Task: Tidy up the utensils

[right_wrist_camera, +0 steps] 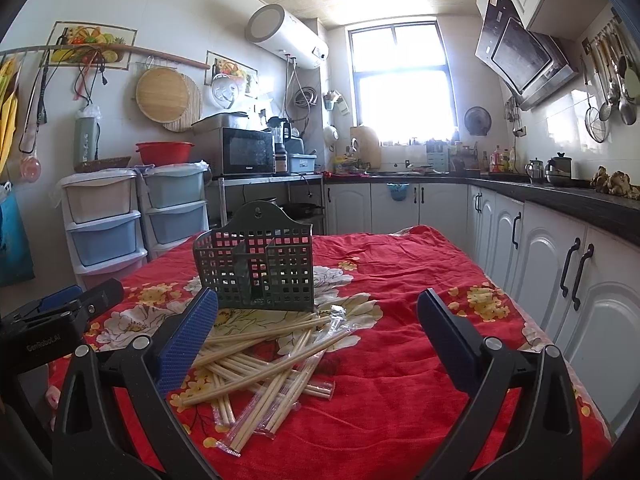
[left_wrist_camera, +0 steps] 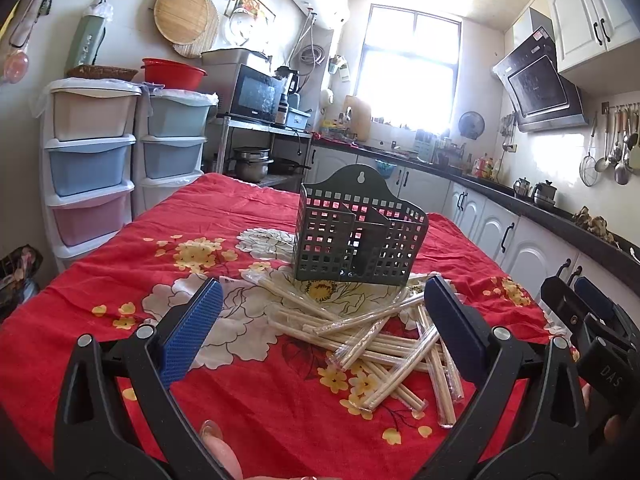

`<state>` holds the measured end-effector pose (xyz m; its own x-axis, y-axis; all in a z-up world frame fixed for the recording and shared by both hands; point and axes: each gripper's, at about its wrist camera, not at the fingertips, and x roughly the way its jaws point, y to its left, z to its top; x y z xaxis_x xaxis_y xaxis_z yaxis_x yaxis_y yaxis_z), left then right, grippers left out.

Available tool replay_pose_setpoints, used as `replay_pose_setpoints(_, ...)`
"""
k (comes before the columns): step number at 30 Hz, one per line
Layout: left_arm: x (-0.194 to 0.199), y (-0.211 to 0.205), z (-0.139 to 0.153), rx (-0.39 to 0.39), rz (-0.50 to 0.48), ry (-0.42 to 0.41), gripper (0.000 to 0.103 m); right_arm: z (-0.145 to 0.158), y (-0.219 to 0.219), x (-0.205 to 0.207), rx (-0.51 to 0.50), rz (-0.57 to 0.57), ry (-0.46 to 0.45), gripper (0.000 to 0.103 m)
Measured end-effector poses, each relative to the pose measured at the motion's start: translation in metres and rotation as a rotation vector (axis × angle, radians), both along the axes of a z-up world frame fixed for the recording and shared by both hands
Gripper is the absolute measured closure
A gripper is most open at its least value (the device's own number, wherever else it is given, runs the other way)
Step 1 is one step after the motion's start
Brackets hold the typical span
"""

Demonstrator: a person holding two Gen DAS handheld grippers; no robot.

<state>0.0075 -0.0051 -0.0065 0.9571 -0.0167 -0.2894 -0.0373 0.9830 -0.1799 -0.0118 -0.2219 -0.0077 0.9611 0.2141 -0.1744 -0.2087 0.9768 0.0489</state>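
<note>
The left gripper (left_wrist_camera: 320,300) is hovering low over the red cloth (left_wrist_camera: 260,412), its jaws standing wide apart and holding nothing. The right gripper (right_wrist_camera: 316,312) is doing the same, wide open and empty. In the left wrist view the chopsticks (left_wrist_camera: 380,344) are lying in a loose pile in the lower centre of the frame, many in clear wrappers. The green holder (left_wrist_camera: 356,236) is standing upright just behind the pile, in the centre of the frame. In the right wrist view the pile is sitting at lower left of centre, and the holder is standing above it.
</note>
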Motion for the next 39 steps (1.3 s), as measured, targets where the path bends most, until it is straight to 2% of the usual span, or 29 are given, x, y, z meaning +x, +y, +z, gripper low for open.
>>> replay_pose_setpoints(26, -0.004, 0.015, 0.000, -0.018, 0.019, 0.001, 0.010, 0.000, 0.007, -0.001, -0.025, 0.020, -0.001, 0.006)
replay_pose_setpoints(39, 0.006, 0.044, 0.003, -0.068, 0.092, 0.051, 0.010, 0.009, 0.025, 0.017, -0.071, 0.112, 0.055, 0.006)
